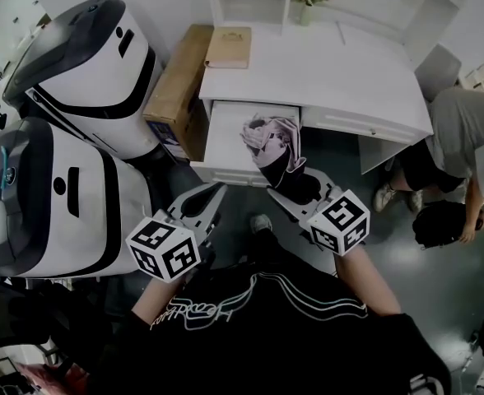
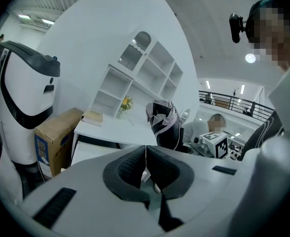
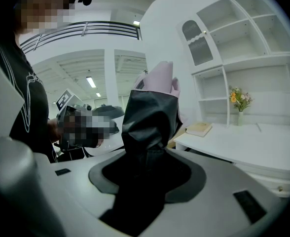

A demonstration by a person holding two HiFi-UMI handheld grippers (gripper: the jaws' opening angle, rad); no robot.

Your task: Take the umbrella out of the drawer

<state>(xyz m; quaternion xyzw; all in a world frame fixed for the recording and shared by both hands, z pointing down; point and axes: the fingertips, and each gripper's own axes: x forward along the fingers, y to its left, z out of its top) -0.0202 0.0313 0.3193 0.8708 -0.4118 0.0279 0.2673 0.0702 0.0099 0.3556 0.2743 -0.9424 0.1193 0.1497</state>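
Umbrella (image 1: pixel 273 142), folded, stands clamped in the right gripper (image 1: pixel 294 186) over the open drawer (image 1: pixel 228 137). Its dark lower end covers that gripper's pads in the right gripper view. Only the left gripper view shows the left gripper (image 2: pixel 146 164) with jaws together, empty.

the person wears a black top (image 1: pixel 267 336) with thin white line art and looping script across the chest, and loose black sleeves. the left hand-held gripper (image 1: pixel 217 191) and the right hand-held gripper (image 1: pixel 296 184) are smooth white shells with dark textured pads. each carries a white cube (image 1: pixel 165 249) printed with black square markers. a small black camera (image 2: pixel 236 21) is worn at the head.
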